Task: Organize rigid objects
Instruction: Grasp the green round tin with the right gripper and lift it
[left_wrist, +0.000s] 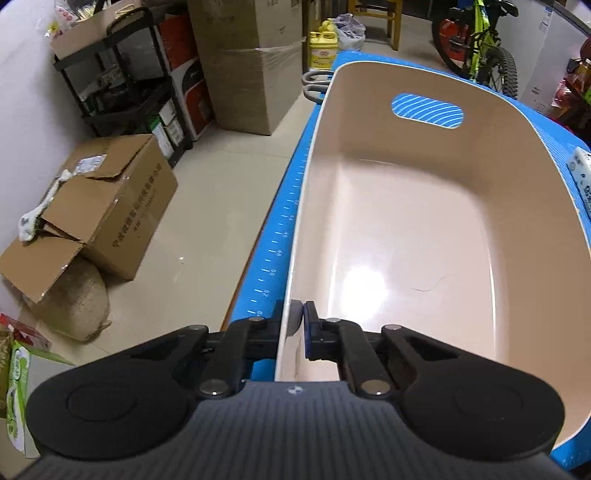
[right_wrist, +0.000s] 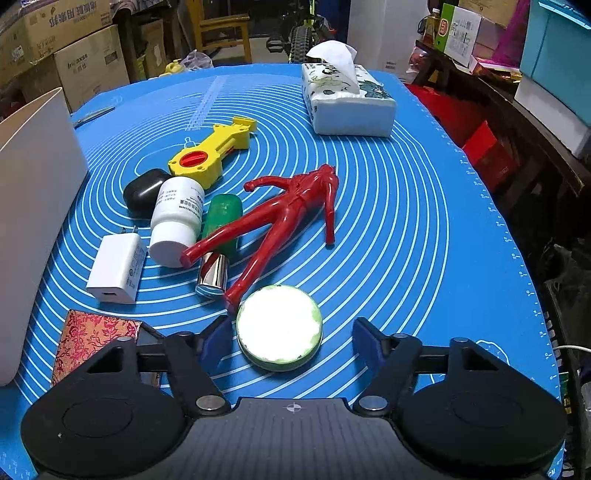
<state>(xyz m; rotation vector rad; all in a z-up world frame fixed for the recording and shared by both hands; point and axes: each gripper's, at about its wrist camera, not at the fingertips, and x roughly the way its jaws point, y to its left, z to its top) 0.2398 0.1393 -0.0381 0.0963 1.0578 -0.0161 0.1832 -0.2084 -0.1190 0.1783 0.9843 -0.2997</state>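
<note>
My left gripper is shut on the near rim of an empty beige plastic bin, one finger inside and one outside the wall. The bin's outer wall shows at the left of the right wrist view. My right gripper is open around a round green tin with a white lid on the blue mat. Beyond it lie a red figure, a green lighter, a white pill bottle, a white charger, a black earbud case and a yellow tool.
A red patterned box lies by my right gripper's left finger. A tissue pack sits at the mat's far side. Scissors lie beyond the bin. Cardboard boxes, shelves and a bicycle stand on the floor around the table.
</note>
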